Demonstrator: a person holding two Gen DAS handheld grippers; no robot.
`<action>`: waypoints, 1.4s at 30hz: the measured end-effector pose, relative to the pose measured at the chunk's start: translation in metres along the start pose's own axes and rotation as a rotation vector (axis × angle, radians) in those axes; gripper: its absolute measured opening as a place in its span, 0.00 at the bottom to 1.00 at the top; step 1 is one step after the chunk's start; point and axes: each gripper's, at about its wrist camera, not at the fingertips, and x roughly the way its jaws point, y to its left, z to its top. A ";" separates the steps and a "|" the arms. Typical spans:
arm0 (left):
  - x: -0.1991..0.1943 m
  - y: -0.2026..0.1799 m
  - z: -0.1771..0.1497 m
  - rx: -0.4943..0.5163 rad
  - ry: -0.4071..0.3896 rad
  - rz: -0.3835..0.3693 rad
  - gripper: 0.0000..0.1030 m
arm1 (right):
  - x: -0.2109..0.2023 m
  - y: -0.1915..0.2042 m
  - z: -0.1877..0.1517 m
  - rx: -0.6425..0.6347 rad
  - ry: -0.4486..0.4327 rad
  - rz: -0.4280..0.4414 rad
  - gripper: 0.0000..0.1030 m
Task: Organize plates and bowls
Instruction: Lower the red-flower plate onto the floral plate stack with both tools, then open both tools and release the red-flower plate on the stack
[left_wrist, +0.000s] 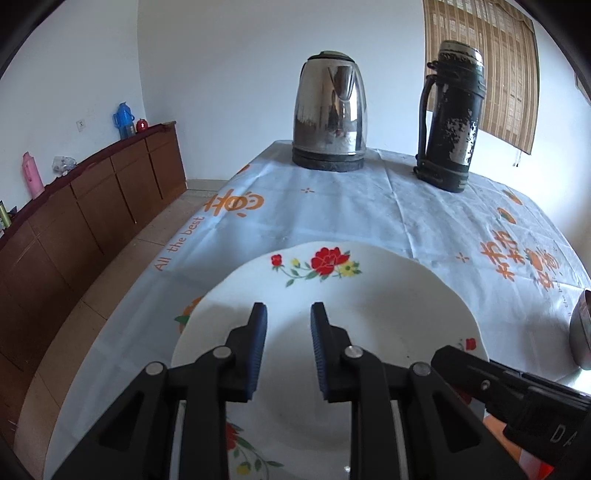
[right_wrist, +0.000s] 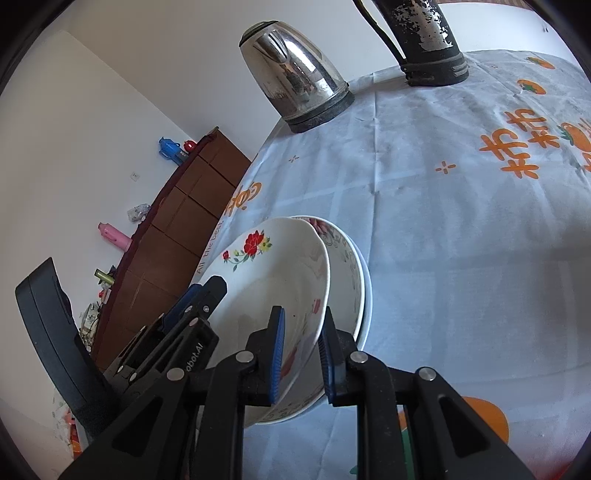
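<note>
R tongs (right_wrist: 302, 354) tilted, pinching plate (right_wrist: 273, 280).

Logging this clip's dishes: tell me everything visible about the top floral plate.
The floral plate is white, glossy and ceramic-looking, deep-welled, with red and yellow flowers on its wide rim. It sits tilted on at least one other patterned dish above the printed tablecloth. The right gripper has its jaws astride the plate's near rim; the left gripper hangs over its well, jaws apart, touching nothing visible.

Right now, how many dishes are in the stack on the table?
3. The floral plate is tilted on top, a patterned bowl sits under it, and a white dish shows only its rim at the bottom. More could be hidden beneath.
</note>
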 end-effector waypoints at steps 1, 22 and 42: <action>-0.001 0.001 0.001 -0.004 0.000 -0.005 0.21 | 0.000 -0.001 0.001 -0.001 -0.010 -0.002 0.18; -0.002 0.015 0.000 -0.051 -0.035 0.028 0.25 | -0.002 -0.016 -0.001 -0.002 -0.140 0.022 0.18; 0.006 0.026 -0.003 -0.057 -0.023 0.093 0.30 | -0.006 -0.018 -0.006 0.020 -0.139 0.059 0.21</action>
